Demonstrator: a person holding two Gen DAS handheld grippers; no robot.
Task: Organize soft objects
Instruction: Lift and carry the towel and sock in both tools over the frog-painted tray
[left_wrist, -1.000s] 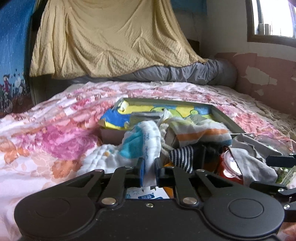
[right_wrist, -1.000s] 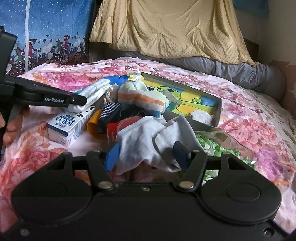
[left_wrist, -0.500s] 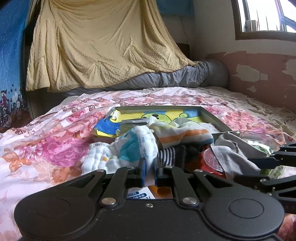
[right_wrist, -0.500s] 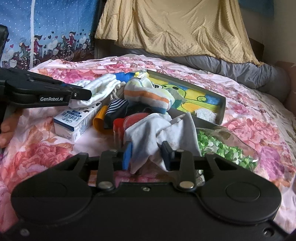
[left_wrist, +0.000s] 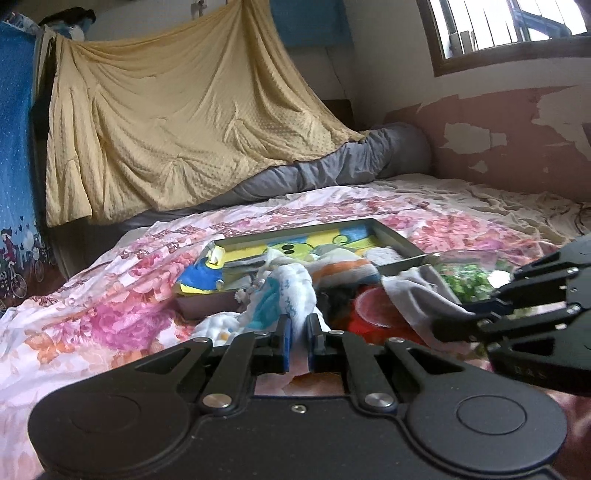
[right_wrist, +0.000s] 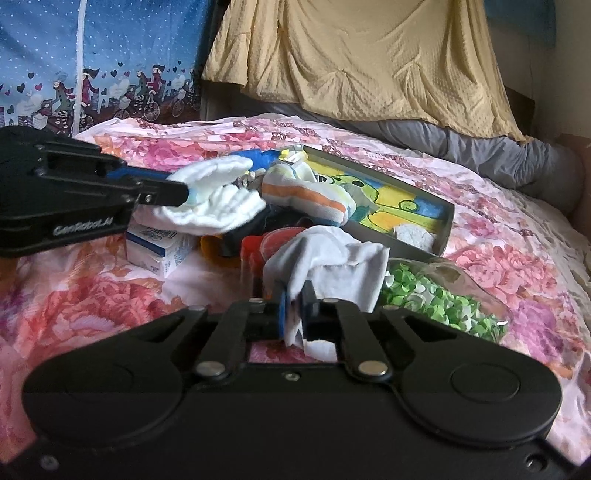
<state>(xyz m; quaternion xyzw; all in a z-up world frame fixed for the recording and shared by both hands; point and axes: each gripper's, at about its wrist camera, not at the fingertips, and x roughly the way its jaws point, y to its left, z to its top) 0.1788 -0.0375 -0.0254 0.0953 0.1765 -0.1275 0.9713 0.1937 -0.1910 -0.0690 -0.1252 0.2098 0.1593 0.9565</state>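
floral bed (right_wrist: 498, 229): 1 tray (right_wrist: 448, 221), 2 gripped cloths

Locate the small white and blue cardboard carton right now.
In the right wrist view, the white and blue cardboard carton lies on the floral bedsheet, left of the red container.

We see a bed spread with a pink floral sheet (left_wrist: 110, 295), a rolled grey quilt (left_wrist: 332, 170) lying along its far end. A yellow blanket (left_wrist: 177, 122) hangs behind it, beside a blue curtain (right_wrist: 92, 55) printed with cyclists. Daylight comes through a barred window (left_wrist: 509, 26) above a peeling pink wall (left_wrist: 517, 136).
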